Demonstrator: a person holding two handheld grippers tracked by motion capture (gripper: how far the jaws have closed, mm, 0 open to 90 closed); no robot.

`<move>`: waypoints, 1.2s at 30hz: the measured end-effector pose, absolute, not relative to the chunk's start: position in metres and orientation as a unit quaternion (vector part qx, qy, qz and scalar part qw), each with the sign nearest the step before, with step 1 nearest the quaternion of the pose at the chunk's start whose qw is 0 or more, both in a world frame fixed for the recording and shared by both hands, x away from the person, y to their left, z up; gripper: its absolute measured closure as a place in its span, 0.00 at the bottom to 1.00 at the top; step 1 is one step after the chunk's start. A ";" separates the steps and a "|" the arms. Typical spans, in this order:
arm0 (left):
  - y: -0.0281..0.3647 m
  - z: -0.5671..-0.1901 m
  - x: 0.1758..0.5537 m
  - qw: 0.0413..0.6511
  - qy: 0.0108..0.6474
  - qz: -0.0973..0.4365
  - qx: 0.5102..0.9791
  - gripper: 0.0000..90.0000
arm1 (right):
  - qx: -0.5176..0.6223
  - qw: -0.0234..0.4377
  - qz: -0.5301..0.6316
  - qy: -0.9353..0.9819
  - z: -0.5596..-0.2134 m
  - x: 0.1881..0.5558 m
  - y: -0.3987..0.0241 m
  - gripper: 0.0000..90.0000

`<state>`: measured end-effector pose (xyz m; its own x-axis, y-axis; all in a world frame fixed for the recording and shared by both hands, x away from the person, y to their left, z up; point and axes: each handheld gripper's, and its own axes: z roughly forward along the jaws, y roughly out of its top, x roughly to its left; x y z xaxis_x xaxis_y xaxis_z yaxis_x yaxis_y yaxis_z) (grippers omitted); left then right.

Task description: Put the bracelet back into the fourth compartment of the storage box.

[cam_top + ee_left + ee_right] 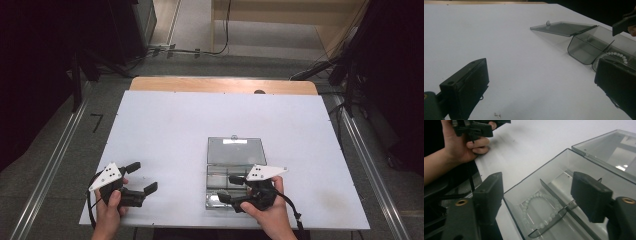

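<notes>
A clear grey plastic box lies on the white table top, its lid folded open flat behind it. Inside, dividers split it into compartments. A white bead bracelet rests in the near-left compartment, and the bracelet shows through the box's wall. My right gripper hovers over the box's near part, its jaws open with nothing pinched; the right gripper straddles the bracelet's compartment from above. My left gripper stands open over bare table to the left, and the left gripper holds nothing.
The table's front edge runs just below both hands. A tiny metal piece lies on the table near the left jaw. The person's left hand is at the far left. Cables and stands crowd the floor beyond the table.
</notes>
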<state>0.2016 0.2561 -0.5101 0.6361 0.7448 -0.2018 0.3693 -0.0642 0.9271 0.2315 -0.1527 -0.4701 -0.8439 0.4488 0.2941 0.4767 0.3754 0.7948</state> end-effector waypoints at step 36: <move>0.255 -0.507 0.201 0.562 0.385 0.175 0.710 0.00 | -0.259 -0.003 -0.530 -0.807 -0.446 0.246 -0.187 0.00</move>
<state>0.2011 0.2549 -0.5074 0.6420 0.7444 -0.1837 0.3497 -0.0711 0.9341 0.2462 -0.1873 -0.4460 -0.8663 0.4205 0.2695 0.4143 0.3037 0.8580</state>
